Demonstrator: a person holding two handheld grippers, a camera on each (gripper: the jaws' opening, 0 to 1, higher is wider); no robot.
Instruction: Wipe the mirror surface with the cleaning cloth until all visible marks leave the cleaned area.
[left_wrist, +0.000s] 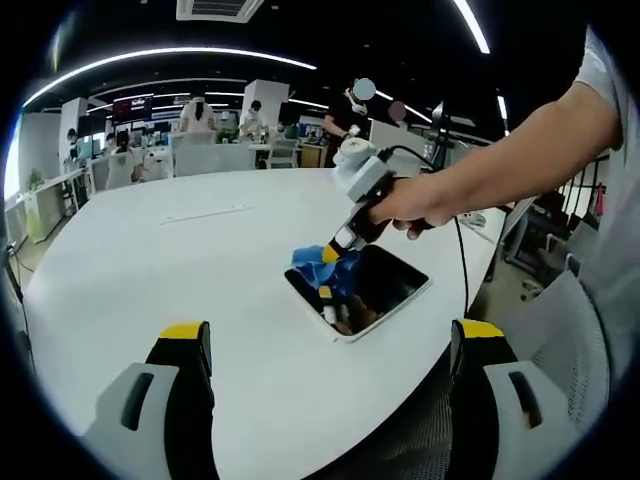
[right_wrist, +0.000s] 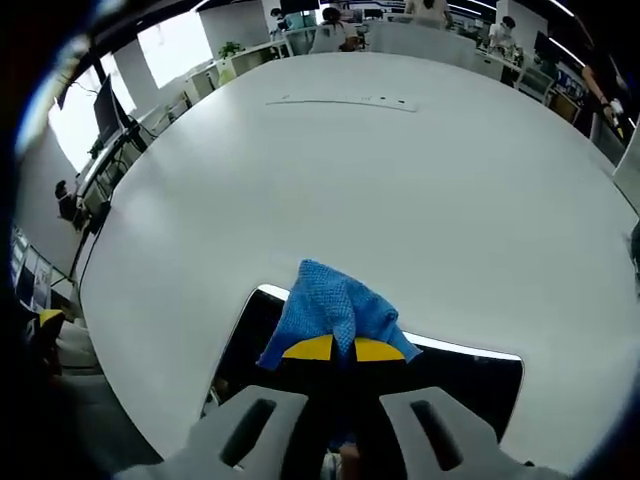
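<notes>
Blue cloth is pinched by the right gripper and pressed on the mirror, which lies near the table's edge. The left gripper is held spread above the table, apart from the mirror.

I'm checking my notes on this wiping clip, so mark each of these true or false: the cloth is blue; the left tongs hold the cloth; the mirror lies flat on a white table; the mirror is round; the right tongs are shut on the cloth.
1. The cloth is blue. True.
2. The left tongs hold the cloth. False: they are open and hold nothing, back from the mirror.
3. The mirror lies flat on a white table. True.
4. The mirror is round. False: it is rectangular with rounded corners.
5. The right tongs are shut on the cloth. True: their yellow tips pinch it over the mirror.
</notes>
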